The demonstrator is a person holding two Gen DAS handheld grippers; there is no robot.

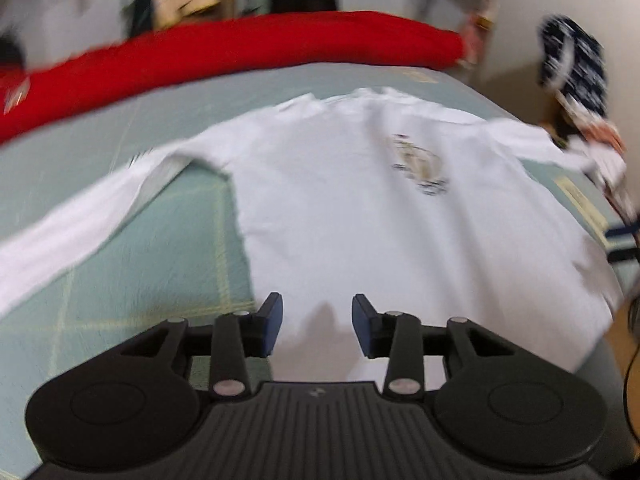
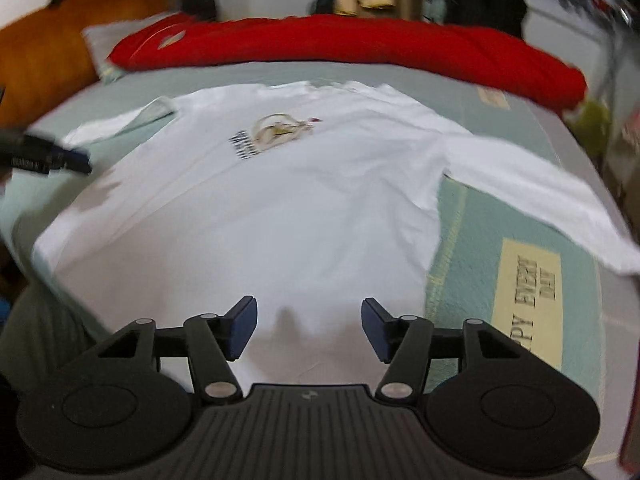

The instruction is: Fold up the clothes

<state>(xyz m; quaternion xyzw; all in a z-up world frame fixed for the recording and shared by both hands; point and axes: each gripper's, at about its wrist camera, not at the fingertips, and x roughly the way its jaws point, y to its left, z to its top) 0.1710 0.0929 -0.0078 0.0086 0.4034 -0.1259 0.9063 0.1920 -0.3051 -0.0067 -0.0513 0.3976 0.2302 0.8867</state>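
A white long-sleeved shirt (image 1: 340, 208) lies spread flat, chest logo (image 1: 418, 164) up, on a pale green mat (image 1: 140, 264). My left gripper (image 1: 317, 314) hovers over the shirt's near hem, open, with nothing between its blue pads. One sleeve (image 1: 72, 232) runs out to the left. In the right wrist view the same shirt (image 2: 280, 200) fills the middle, its other sleeve (image 2: 540, 196) stretched to the right. My right gripper (image 2: 308, 318) stands open above the near hem, holding nothing. A dark, blue-tipped finger of the left gripper (image 2: 60, 158) shows at the left edge, blurred.
A long red cloth (image 2: 360, 44) lies along the far side of the mat (image 2: 472, 248). A cream label with lettering (image 2: 528, 304) sits on the mat right of the shirt. An orange wooden board (image 2: 44, 56) stands at the back left. Blurred clutter lies beyond.
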